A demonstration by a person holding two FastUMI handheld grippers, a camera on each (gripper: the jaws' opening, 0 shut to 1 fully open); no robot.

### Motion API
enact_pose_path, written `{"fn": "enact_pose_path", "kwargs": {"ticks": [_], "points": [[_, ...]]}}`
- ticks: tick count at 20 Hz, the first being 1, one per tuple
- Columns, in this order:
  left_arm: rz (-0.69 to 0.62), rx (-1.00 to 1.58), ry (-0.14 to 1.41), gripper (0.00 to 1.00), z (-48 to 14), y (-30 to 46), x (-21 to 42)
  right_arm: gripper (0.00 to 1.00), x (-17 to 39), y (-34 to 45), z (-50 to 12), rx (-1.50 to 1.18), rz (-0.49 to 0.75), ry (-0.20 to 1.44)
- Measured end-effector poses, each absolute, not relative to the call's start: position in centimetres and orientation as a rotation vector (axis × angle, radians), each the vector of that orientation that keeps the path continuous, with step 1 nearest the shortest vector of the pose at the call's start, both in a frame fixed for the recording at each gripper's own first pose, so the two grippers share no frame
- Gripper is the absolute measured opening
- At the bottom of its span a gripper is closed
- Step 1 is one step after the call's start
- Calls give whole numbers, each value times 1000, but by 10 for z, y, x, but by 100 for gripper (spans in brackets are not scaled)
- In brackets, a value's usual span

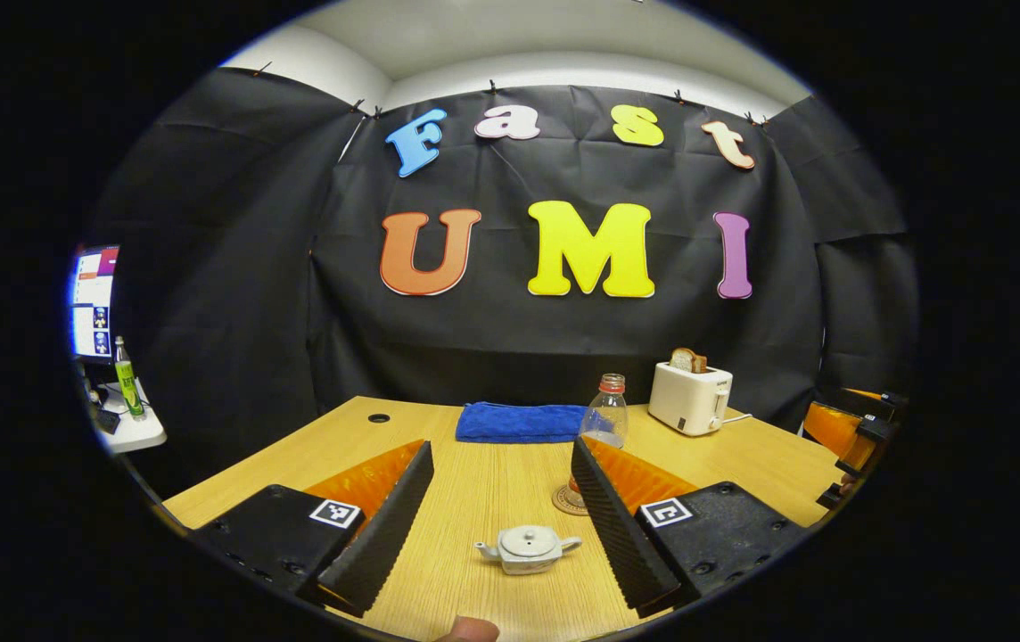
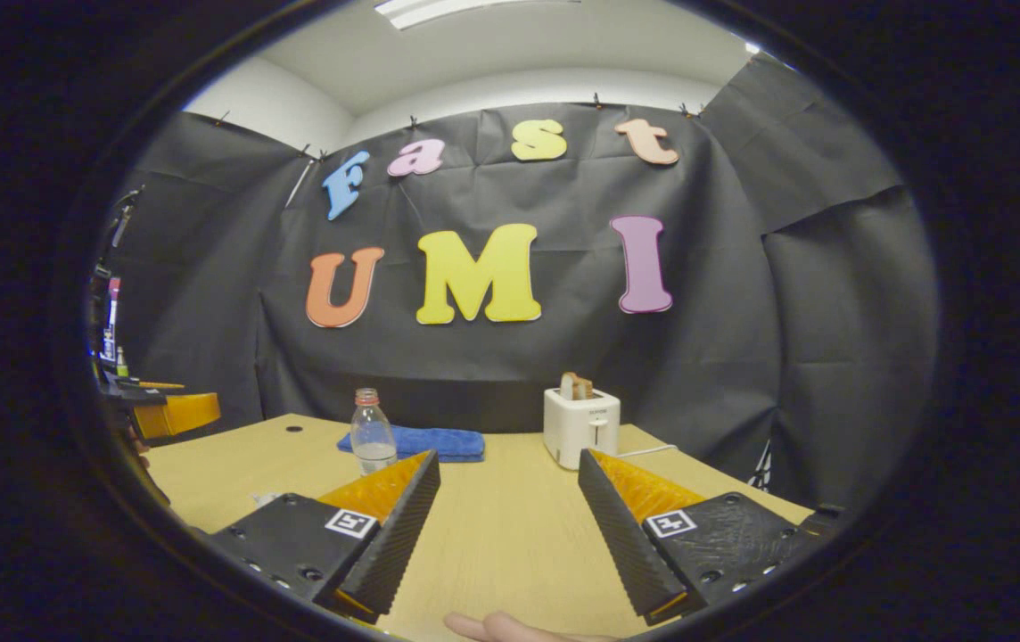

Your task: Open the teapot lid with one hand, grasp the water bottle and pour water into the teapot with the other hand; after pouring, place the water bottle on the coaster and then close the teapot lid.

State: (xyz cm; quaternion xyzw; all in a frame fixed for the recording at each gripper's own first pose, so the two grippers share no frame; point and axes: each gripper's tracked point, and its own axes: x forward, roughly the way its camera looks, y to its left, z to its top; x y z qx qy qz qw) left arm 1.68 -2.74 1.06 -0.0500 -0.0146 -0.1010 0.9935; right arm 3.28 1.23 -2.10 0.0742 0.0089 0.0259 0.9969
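Left gripper [image 1: 501, 526]: fingers spread wide, holding nothing, above the table [image 1: 492, 481]; teapot [image 1: 528, 547], lid on, lies between them. Beyond: coaster [image 1: 567, 501], water bottle [image 1: 607, 413], blue towel [image 1: 521, 422], toaster [image 1: 690, 398]. Right gripper [image 2: 510, 522]: wide apart, empty.

We saw bare table [image 1: 492, 499] betw. left gripper [image 1: 503, 522] & teapot [image 1: 528, 548]; water bottle [image 1: 606, 417] stood just behind, w/ towel [image 1: 519, 422] & toaster [image 1: 690, 399] further back
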Motion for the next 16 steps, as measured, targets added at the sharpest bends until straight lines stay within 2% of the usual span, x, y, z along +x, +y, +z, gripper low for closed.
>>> {"fn": "enact_pose_path", "kwargs": {"ticks": [6,12,16], "points": [[-156,-65,-57,98,15,-12,12,94,20,15,-18,75,16,55],[-180,-46,-10,98,-3,-19,13,95,16,22,-16,62,18,40],[-191,-41,-50,98,7,-20,8,95,15,23,-16,79,14,37]]}}
